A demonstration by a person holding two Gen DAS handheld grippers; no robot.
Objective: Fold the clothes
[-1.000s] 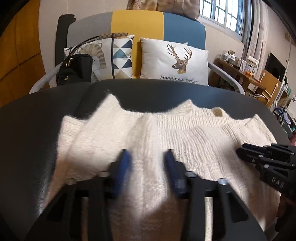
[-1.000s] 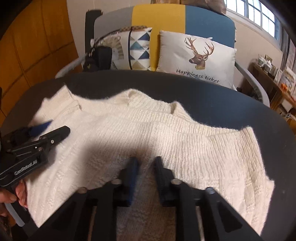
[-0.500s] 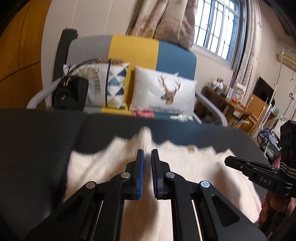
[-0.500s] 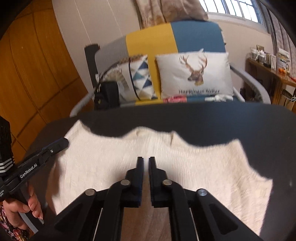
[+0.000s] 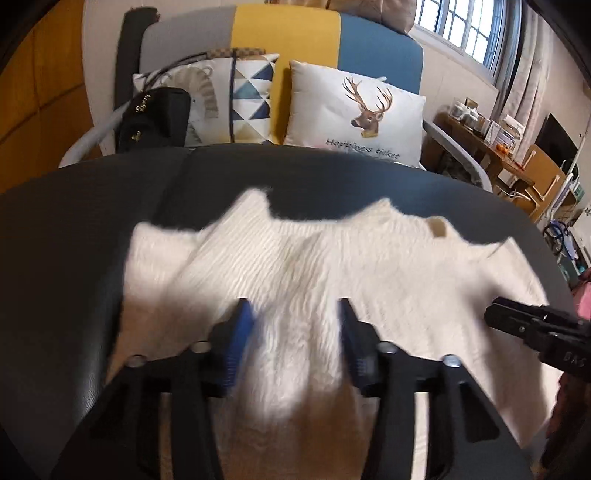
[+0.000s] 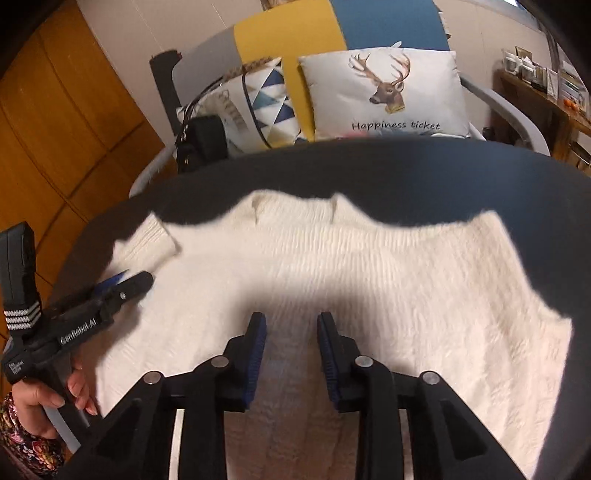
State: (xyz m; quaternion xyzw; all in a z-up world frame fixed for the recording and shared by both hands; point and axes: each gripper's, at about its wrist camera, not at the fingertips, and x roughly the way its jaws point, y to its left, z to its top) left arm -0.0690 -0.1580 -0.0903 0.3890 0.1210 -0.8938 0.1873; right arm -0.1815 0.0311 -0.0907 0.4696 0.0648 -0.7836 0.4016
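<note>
A white fuzzy knit sweater (image 5: 332,266) lies spread flat on the dark round table (image 5: 74,240), its neckline toward the far edge. My left gripper (image 5: 295,325) is open low over the sweater's left half, with a raised ridge of the knit between its blue pads. My right gripper (image 6: 291,332) is open over the middle of the sweater (image 6: 369,266), its fingers resting close to the cloth. In the right wrist view the left gripper (image 6: 136,280) shows at the left, held by a hand. The right gripper's tip (image 5: 495,312) shows at the right of the left wrist view.
Behind the table stands a grey, yellow and blue sofa (image 5: 288,33) with a deer cushion (image 5: 354,110), a triangle-pattern cushion (image 5: 243,99) and a black handbag (image 5: 155,118). Wooden panelling (image 6: 55,129) is on the left. A cluttered desk (image 5: 491,140) is at the right.
Half a second ago both grippers were shut and held higher above the sweater. Now both have opened and dropped low onto the cloth, as they were one second ago.
</note>
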